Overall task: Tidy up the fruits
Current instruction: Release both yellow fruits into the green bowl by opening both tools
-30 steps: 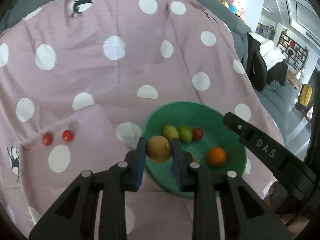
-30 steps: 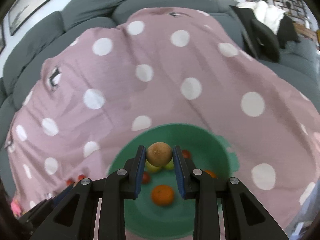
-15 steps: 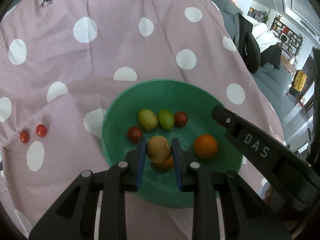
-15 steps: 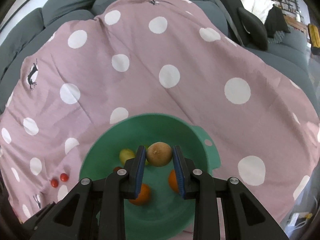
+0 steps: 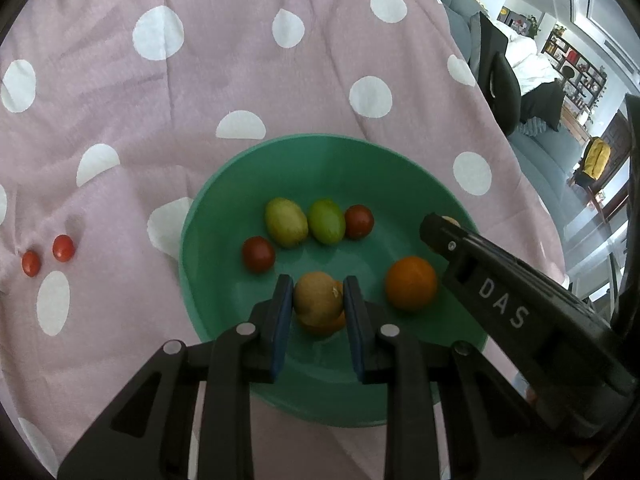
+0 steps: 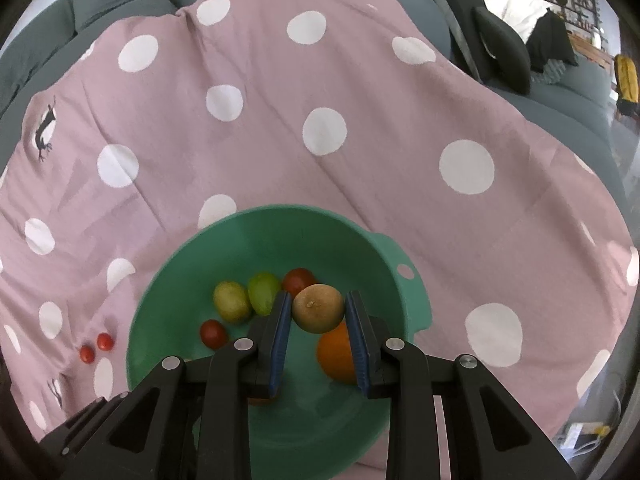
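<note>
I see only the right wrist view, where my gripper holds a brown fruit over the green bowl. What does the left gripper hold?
Observer: The left gripper is shut on a brown fruit of the same kind, also over the bowl.
Operator: I count one orange in the bowl. Is it correct?
Observer: No, there are two. One orange lies in plain sight, and a second orange is mostly hidden behind that brown fruit.

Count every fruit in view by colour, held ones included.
Red tomatoes: 4
Green fruits: 2
Orange fruits: 2
Brown fruits: 2
Total: 10
</note>
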### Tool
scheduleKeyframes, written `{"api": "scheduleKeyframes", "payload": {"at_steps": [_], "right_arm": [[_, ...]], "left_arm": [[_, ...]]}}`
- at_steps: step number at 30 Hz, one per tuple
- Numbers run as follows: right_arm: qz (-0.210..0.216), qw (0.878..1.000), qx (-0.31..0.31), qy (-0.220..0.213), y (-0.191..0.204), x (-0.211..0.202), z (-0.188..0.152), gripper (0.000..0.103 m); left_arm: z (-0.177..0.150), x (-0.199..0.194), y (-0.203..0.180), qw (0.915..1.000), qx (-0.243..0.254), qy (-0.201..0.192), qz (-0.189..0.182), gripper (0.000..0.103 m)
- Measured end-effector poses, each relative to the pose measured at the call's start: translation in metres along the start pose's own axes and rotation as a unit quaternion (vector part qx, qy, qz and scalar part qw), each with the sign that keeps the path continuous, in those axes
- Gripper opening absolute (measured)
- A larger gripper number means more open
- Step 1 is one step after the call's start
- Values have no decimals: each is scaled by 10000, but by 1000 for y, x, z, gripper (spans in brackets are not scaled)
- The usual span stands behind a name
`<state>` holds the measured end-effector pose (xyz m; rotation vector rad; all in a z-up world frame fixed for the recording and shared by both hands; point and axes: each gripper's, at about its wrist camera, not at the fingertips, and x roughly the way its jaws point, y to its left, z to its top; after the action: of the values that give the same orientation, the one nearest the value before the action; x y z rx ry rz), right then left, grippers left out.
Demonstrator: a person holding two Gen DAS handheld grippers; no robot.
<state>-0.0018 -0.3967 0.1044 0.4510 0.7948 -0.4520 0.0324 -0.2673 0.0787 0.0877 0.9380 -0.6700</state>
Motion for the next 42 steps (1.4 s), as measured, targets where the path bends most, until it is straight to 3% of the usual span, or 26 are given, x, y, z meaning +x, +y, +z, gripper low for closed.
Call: {"api": "scheduleKeyframes", "payload": {"at_steps": [24,26,29,33,38,42], "right_arm": [[-214,9997,-99,116,3,5,-3,30],[-129,9998,-112,86,5,4,-2,30],[2,9999,-149,-80,10,-3,-1,32],[122,9991,-340,-229,22,-10,-1,48],[39,9972,-652,-365,39,-16,-3,48],[-45,9945,-979,-365,57,-17,-7,48]], "left_arm": [[-1,0,5,9998,-113,127,-137,25],[-1,-6,7,9996,-113,90,-252,31],[-1,-22,11,9999,-40,-118,-113,42],[-5,-42,23,9996,-72,-273,11,47],[-7,-69,56,9977,-447,-489,149,59],[-11,-97,102,9912,-909,-790,551,62]]}}
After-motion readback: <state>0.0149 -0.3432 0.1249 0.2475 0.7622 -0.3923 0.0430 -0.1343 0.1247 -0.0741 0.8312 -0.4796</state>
